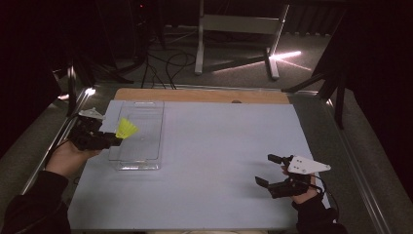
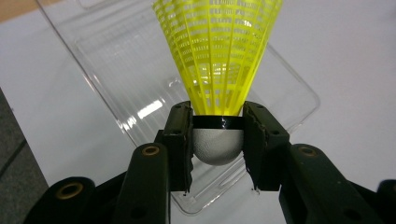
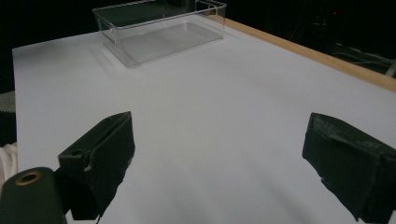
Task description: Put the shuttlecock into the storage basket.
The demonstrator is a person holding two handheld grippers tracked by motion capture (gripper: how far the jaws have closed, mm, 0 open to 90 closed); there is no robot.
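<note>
A yellow shuttlecock (image 1: 126, 128) (image 2: 217, 51) with a grey-white cork base is held in my left gripper (image 1: 114, 140) (image 2: 217, 147), whose jaws are shut on the base, skirt pointing away. It hangs over the left side of a clear plastic bin (image 1: 139, 134) (image 2: 126, 70) (image 3: 161, 30) standing on the white table sheet (image 1: 219, 161). My right gripper (image 1: 267, 169) (image 3: 219, 163) is open with nothing between its jaws, low over the sheet at the front right, well away from the bin.
The wooden table edge (image 1: 202, 95) (image 3: 308, 49) runs along the far side of the sheet. Metal rails flank the table. A stand's legs (image 1: 234, 44) and cables lie on the dark floor beyond.
</note>
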